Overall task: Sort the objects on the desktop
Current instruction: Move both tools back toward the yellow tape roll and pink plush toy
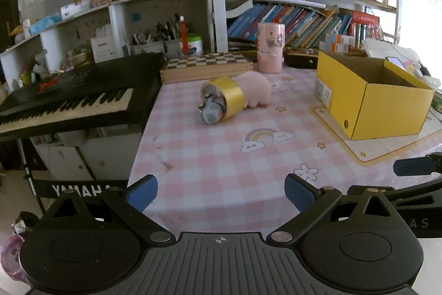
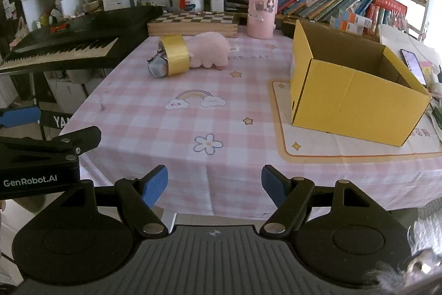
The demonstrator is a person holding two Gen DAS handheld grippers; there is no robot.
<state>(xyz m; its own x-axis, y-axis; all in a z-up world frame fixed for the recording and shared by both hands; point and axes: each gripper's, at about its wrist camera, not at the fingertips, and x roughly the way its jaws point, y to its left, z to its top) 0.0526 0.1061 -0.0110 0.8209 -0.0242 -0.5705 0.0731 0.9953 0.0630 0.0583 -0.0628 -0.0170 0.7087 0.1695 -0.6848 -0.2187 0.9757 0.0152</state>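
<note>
A roll of yellow tape (image 1: 230, 97) (image 2: 176, 54) lies on its side on the pink checked tablecloth (image 1: 210, 156) (image 2: 221, 112), with a small grey toy (image 1: 211, 111) (image 2: 158, 67) at its open end. A pink plush toy (image 1: 255, 87) (image 2: 210, 49) lies right behind the tape. An open yellow cardboard box (image 1: 381, 107) (image 2: 353, 98) stands to the right. My left gripper (image 1: 221, 194) is open and empty over the table's near edge. My right gripper (image 2: 215, 185) is open and empty at the table's front edge.
A pink cylinder container (image 1: 270, 47) (image 2: 262, 11) and a chessboard box (image 1: 207, 65) (image 2: 193, 22) stand at the back. A black keyboard (image 1: 74, 98) (image 2: 69, 46) is left of the table. Bookshelves line the back. A phone (image 2: 413, 62) lies right of the box.
</note>
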